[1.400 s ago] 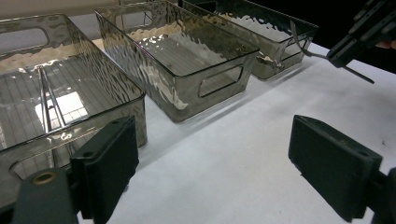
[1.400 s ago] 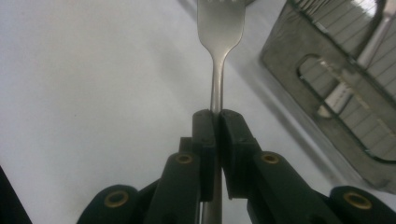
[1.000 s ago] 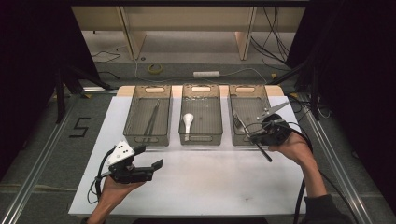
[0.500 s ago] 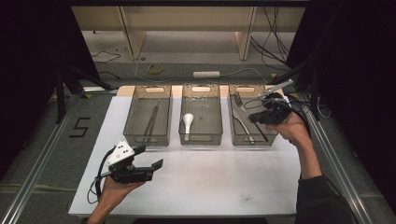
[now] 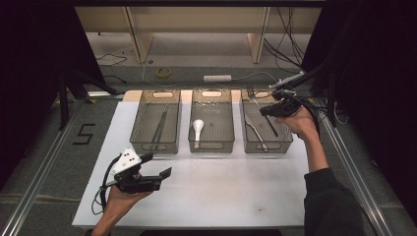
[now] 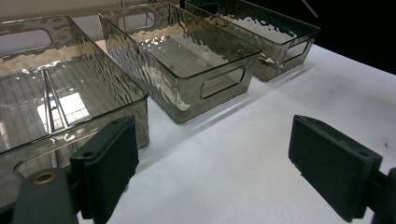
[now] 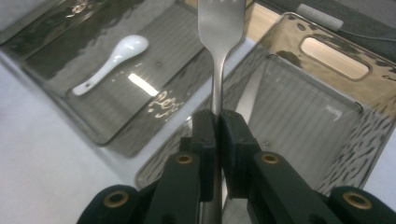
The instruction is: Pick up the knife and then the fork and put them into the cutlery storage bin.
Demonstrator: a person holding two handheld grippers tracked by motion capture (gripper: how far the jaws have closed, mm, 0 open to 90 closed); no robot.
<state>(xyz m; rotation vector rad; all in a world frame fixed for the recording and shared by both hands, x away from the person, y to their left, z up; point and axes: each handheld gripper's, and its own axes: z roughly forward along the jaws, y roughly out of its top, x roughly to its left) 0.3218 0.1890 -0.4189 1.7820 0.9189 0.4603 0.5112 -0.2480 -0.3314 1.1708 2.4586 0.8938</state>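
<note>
My right gripper (image 7: 215, 126) is clamped on the fork (image 7: 218, 28) by its thin neck, above the right bin (image 5: 282, 142). Steel: light, stiff, slick, likely to pivot, so gripping lower on the handle seems safer. My left gripper (image 6: 229, 163) idles, jaws apart.

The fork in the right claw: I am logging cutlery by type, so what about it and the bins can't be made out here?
- Fork: tine tips cut off by the top edge of the right gripper view; lower handle hidden between the right claw.
- Right bin: utensils inside too small and blurred in the high view to name.
- Left bin: contents distorted by its rippled wall in the left gripper view.
</note>
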